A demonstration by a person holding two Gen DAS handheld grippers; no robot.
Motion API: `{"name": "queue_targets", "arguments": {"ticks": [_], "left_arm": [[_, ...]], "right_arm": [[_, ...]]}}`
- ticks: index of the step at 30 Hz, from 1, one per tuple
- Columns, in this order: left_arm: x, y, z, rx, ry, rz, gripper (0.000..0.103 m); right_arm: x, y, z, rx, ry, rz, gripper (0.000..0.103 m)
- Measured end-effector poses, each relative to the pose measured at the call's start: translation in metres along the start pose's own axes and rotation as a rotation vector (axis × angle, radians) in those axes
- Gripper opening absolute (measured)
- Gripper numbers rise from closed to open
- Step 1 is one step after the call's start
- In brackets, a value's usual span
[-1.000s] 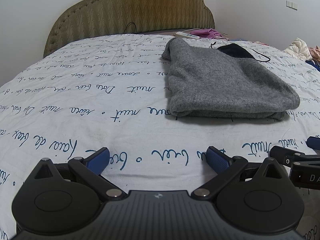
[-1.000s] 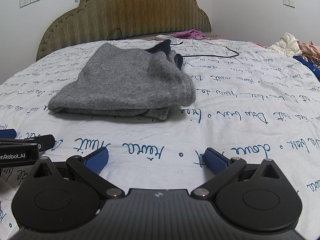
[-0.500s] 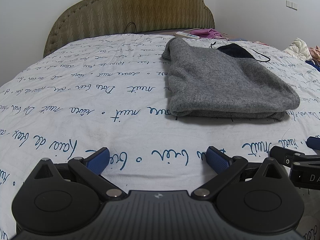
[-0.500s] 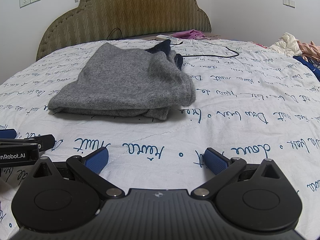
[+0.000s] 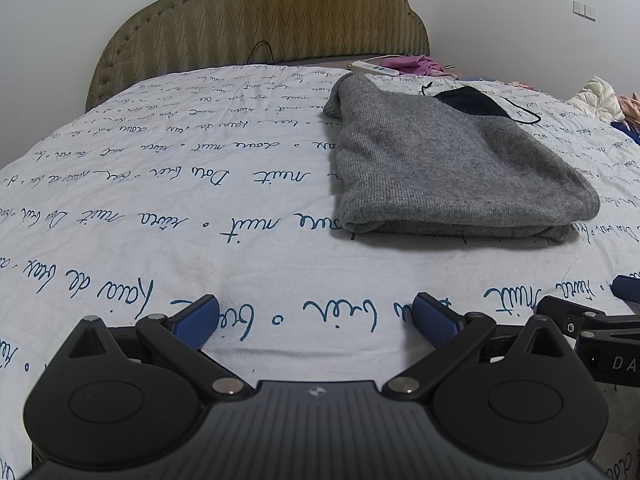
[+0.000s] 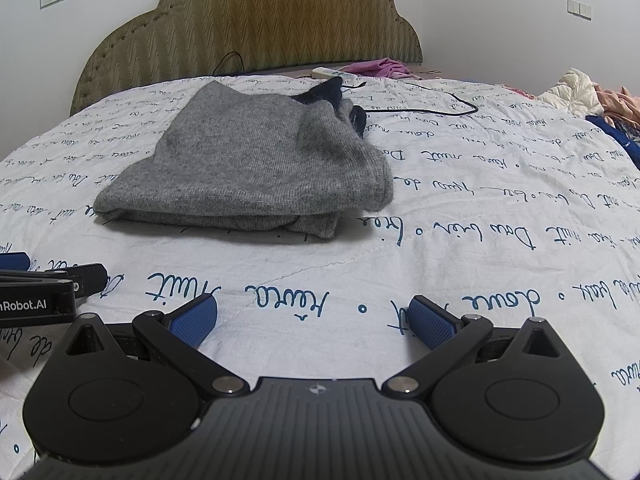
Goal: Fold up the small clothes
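Grey knitted sweater (image 5: 452,172), folded into a thick, roughly rectangular stack. Lay flat on the white sheet with blue handwriting print (image 5: 200,216), folded edge toward the cameras, layers showing along that near edge. Had a dark navy bit (image 6: 326,92) poking out at the far end, by the headboard side.

— What is that folded grey garment (image 5: 452,172) looking like?
— Soft, fuzzy knit, matt, lying on a smooth printed cotton bedsheet (image 5: 168,200).
— And the left gripper (image 5: 316,318)?
— Matt black plastic, showing dimpled blue rubbery pads (image 5: 434,320) and shiny metal rivets.
— The headboard (image 6: 248,20)?
— Looking like ribbed, zigzag-woven upholstery.
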State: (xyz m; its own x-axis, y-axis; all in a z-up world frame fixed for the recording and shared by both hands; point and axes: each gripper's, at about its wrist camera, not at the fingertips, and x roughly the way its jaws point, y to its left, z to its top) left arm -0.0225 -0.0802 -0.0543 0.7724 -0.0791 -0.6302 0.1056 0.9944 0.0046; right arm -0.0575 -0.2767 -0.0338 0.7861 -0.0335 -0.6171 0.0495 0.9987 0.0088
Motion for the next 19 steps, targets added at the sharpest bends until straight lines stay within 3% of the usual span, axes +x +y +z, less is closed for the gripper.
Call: {"name": "queue_targets", "arguments": {"ticks": [19], "left_arm": [[-0.0035, 0.004, 0.0035, -0.007, 0.001, -0.026, 0.103]], "right_arm": [[-0.0006, -0.0042, 0.0012, 0.009, 0.0, 0.012, 0.103]]}}
